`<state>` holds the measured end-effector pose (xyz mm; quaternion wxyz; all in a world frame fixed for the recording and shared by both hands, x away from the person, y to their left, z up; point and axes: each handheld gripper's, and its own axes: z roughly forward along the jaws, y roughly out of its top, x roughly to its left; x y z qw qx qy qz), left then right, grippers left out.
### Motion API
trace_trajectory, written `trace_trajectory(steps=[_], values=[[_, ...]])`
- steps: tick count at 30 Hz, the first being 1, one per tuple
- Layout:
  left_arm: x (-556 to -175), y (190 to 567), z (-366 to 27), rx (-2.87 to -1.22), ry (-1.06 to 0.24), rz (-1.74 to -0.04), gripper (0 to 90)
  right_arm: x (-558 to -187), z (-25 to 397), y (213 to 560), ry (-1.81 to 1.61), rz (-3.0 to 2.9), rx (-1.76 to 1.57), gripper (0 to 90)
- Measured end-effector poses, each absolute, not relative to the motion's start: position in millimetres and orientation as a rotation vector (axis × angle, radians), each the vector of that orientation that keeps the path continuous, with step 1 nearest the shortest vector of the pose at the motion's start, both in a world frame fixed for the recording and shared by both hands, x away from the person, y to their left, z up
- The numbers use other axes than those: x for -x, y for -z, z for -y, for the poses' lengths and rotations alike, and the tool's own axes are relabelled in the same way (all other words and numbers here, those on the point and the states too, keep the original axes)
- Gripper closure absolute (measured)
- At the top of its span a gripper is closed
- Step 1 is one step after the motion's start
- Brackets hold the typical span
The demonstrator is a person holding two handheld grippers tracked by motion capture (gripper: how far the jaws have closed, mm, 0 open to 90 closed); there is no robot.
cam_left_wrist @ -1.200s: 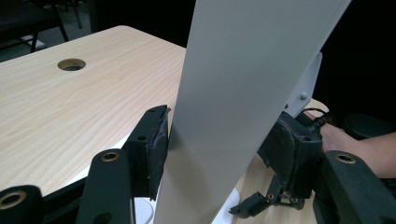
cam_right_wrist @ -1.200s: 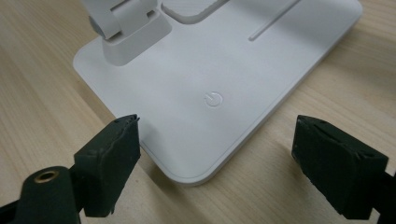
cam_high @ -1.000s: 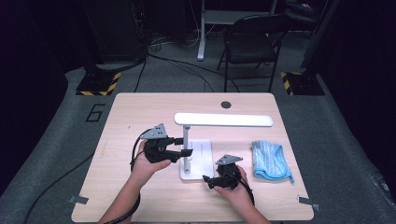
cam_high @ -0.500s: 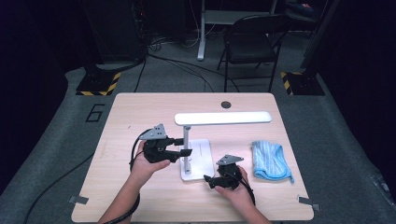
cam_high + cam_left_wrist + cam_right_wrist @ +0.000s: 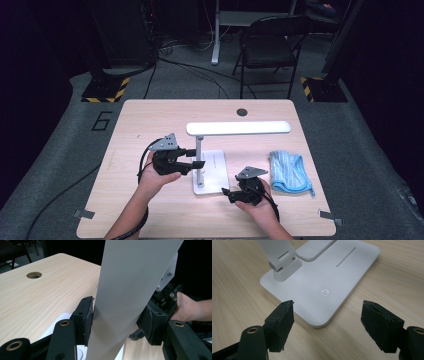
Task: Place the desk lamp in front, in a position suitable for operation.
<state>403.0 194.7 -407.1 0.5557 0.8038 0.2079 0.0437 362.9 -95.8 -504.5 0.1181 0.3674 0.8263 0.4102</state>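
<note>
Hardly shifted since a second ago: both hands, both tools and the lamp in almost the same places, the lamp head maybe swung a touch. Nearest, at the front edge of the pale wooden counter (image 5: 150,125), right black two-jaw tool (image 5: 231,194) held low and level, jaws spread wide and empty, aimed at the near corner of the flat white rectangular lamp base (image 5: 322,287); from the right gripper view, that corner sits between the two pads with the small power symbol (image 5: 325,292) just beyond. Probably placed so as to pin the base down or to reach the touch switch; cannot tell which. Next, left black two-jaw tool (image 5: 196,164) brought in sideways, closed on the slim white upright stem of the desk lamp (image 5: 130,290), pads pressed against both flat faces in the left gripper view. Likely gripped there to steady the stem or tilt it at the hinge while the base stays put. Above, long white lamp head (image 5: 238,128) lying level, parallel to the far edge. Off to the right, folded light-blue cloth (image 5: 290,172) lying apart from the lamp, near the right hand, untouched. Farther, round cable hole (image 5: 242,112) near the back edge. Beyond the counter, dark folding chair (image 5: 270,47) on the grey floor.
</note>
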Motion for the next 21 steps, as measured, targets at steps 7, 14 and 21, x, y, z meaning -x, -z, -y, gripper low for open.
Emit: trace_trajectory(steps=[7, 14, 21], values=[[-401, 408, -193, -1.885, -0.101, -0.5, 48.4, -366, 133, 494, -1.124, -2.28, -1.118, 27.1], [-400, 407, -191, -1.894, -0.095, -0.498, 48.1, -375, 172, 488, -1.089, -2.143, -1.213, 27.2], [-398, 408, -188, -1.893, -0.066, -0.488, 47.2, -382, 217, 489, -0.997, -1.985, -1.348, 27.1]])
